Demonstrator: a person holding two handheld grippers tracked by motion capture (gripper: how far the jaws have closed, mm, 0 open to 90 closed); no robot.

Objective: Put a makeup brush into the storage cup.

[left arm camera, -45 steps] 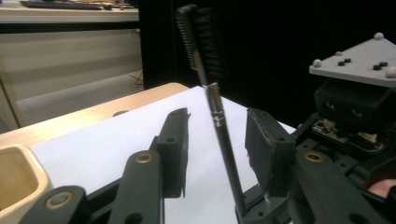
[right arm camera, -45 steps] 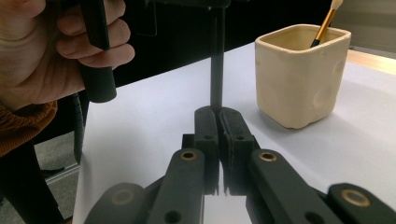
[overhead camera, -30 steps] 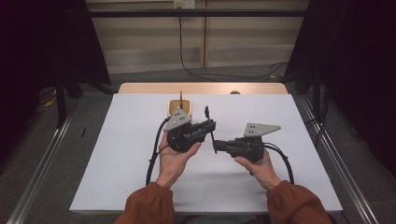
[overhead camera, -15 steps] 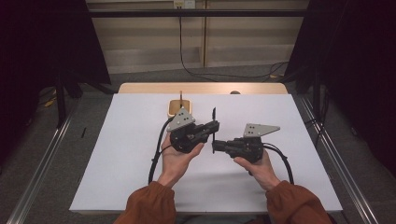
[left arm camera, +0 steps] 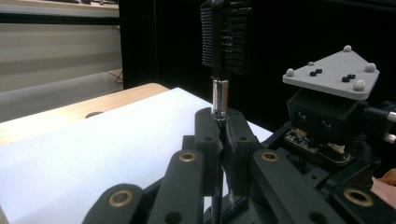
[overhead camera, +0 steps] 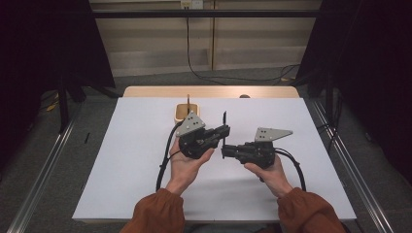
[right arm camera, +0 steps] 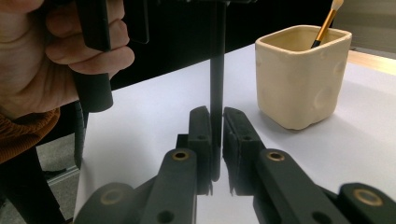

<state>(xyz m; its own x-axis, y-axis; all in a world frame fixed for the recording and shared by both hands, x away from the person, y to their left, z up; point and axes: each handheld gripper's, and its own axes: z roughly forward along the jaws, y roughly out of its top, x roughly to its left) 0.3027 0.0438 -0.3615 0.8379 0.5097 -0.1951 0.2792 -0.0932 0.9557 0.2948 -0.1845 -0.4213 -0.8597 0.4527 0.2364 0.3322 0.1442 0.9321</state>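
Observation:
A black brush (overhead camera: 224, 125) with a silver ferrule (left arm camera: 219, 95) and dark bristles (left arm camera: 225, 37) stands nearly upright above the middle of the white table (overhead camera: 121, 160). My left gripper (overhead camera: 225, 132) is shut on it just below the ferrule; in the left gripper view my jaws (left arm camera: 219, 122) meet around it. My right gripper (overhead camera: 224, 151) comes in from the right, and its jaws (right arm camera: 215, 122) press on the lower end of the black handle (right arm camera: 216, 70). Both hands hold the grippers close together.
A cream square cup (overhead camera: 186, 113) stands at the table's far middle, with an orange-handled brush (overhead camera: 188, 100) upright in it; it shows as the cup (right arm camera: 301, 77) in the right gripper view. A wooden strip (overhead camera: 209, 91) runs along the far edge. Cables trail beside both hands.
The left gripper has turned the brush from a tilt to nearly upright and shifted it slightly right. The right gripper has moved up to the handle's lower end and stands shut on it.

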